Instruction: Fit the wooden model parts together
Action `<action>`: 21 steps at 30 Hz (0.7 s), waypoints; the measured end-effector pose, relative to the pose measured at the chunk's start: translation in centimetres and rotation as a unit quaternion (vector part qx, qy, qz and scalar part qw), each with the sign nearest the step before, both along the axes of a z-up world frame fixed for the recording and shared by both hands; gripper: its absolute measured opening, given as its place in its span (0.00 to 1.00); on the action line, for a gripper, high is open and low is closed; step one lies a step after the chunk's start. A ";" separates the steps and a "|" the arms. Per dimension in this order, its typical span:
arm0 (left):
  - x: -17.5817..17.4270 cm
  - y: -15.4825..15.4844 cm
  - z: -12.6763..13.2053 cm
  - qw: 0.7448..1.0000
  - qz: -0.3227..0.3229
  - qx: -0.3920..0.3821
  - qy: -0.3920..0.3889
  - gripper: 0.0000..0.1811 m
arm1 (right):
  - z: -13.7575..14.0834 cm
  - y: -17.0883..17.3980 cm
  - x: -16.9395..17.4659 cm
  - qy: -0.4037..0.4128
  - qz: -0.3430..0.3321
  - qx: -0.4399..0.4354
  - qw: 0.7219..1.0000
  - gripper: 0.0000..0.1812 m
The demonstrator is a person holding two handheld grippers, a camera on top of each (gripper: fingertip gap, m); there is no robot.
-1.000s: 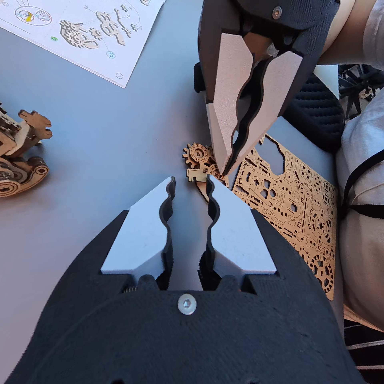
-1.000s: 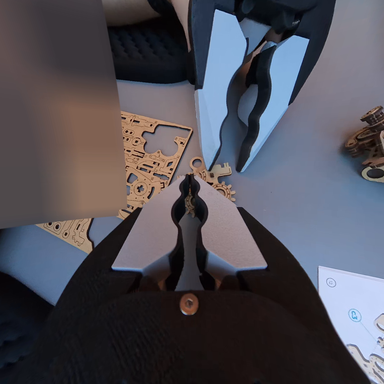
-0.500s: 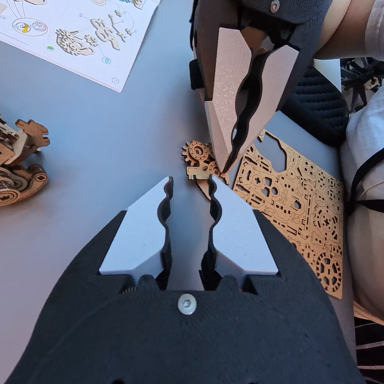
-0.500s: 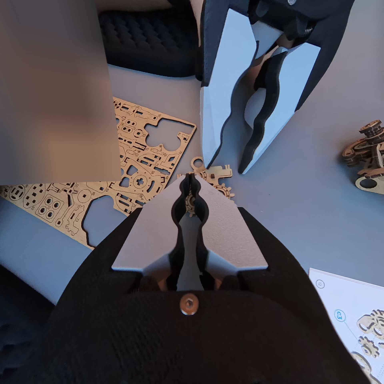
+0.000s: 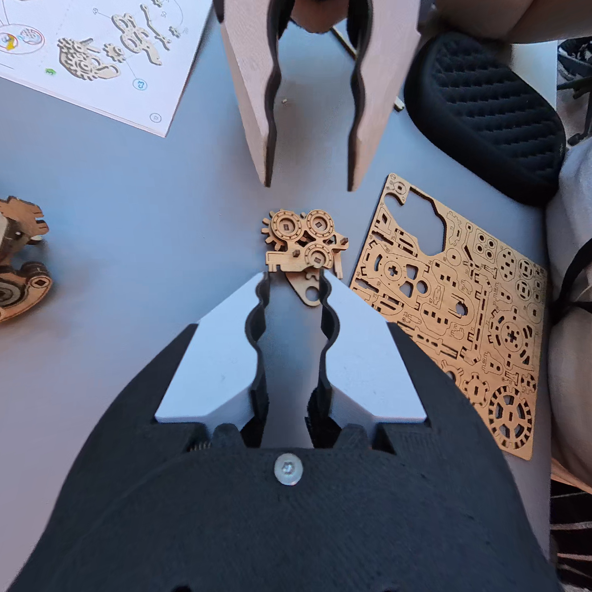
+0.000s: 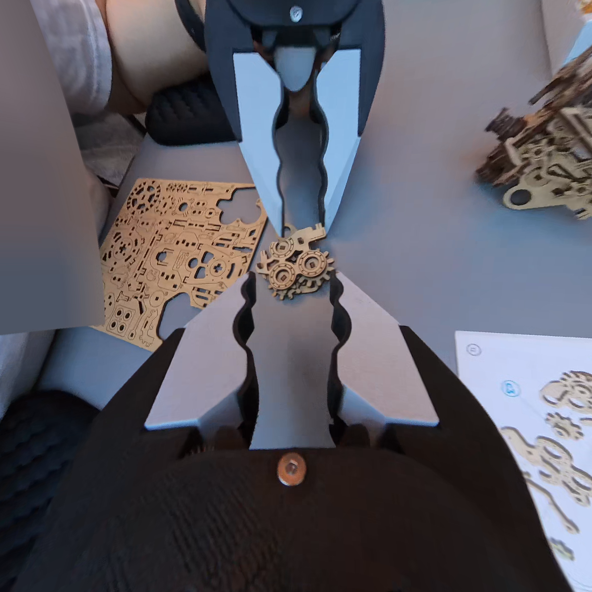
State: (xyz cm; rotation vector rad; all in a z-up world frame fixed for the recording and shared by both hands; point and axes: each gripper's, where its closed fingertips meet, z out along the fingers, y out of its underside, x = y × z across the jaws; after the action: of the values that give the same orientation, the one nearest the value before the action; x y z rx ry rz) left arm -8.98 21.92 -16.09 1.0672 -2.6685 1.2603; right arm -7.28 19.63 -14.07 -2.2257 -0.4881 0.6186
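A small wooden gear assembly (image 5: pixel 302 243) with three round hubs lies flat on the grey table, free of both grippers. My left gripper (image 5: pixel 293 277) is open, its fingertips at the assembly's near edge on either side of its tab. My right gripper (image 5: pixel 307 187) is open just beyond the assembly, tips apart and off it. In the right wrist view the assembly (image 6: pixel 296 266) lies between my open right gripper (image 6: pixel 292 280) and the open left gripper (image 6: pixel 302 227).
A laser-cut wooden parts sheet (image 5: pixel 448 304) lies right of the assembly, also in the right wrist view (image 6: pixel 179 250). A partly built wooden model (image 5: pixel 19 256) (image 6: pixel 544 160) stands at the left. An instruction sheet (image 5: pixel 96 48) lies far left. A black padded object (image 5: pixel 480 112) is far right. My hands' fingertips stand some 4 centimeters from each other.
My right gripper was shut with its tips down on the gear assembly; it has opened and drawn back off it. My left gripper stayed open.
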 end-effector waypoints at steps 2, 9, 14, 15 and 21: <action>0.0 -0.2 -0.2 1.000 0.013 0.014 0.010 0.08 | -0.7 -0.1 -1.1 -0.017 0.009 -0.002 1.000 0.29; 0.3 -0.6 0.2 0.998 0.036 -0.033 0.047 0.15 | -1.6 0.6 -0.9 -0.074 -0.010 -0.013 0.997 0.27; 0.5 0.2 0.3 0.998 0.039 -0.029 0.041 0.21 | -1.3 0.6 -0.6 -0.136 0.020 0.031 0.990 0.13; 0.6 0.5 0.4 0.998 0.039 -0.026 0.035 0.23 | -1.3 0.5 -0.3 -0.147 0.024 0.035 0.988 0.14; 0.5 0.4 1.0 0.989 0.043 -0.110 0.091 0.27 | -1.4 0.3 -0.7 -0.127 0.065 0.077 0.987 0.14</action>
State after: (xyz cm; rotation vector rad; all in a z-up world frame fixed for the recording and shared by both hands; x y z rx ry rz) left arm -8.44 22.34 -15.06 1.2116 -2.3122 1.3585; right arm -7.94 19.94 -15.51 -2.1452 -0.7887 0.3505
